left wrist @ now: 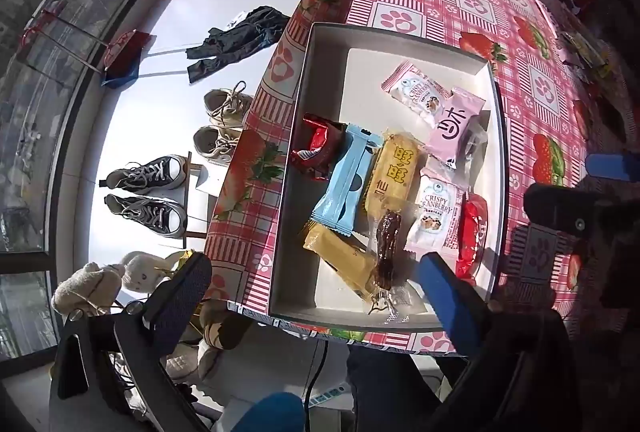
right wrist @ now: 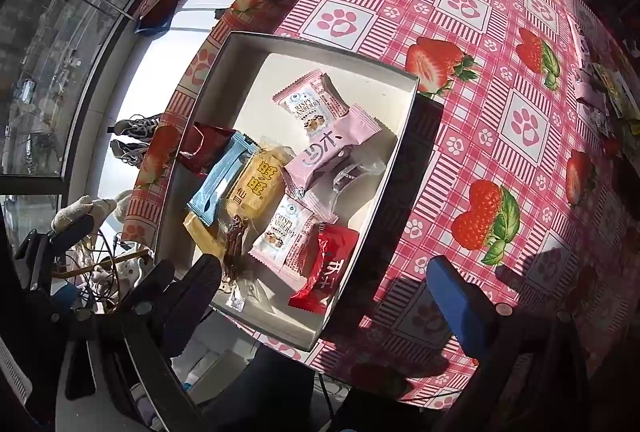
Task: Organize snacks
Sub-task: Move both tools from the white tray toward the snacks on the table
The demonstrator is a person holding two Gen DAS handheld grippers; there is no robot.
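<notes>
Hovering: both tools released | left view only: jeans | box

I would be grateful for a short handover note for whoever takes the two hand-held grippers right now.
Left hand-held gripper: open, empty, above the near end of the white box.
Right hand-held gripper: open, empty, over the box's near right corner.
Snacks: about ten packets lie loose in the box, among them the blue packet, the yellow rice cracker and two cranberry packets.
More wrappers lie at the table's far right edge.
Done: snacks are in the box. Left: those far wrappers, perhaps tidying.
</notes>
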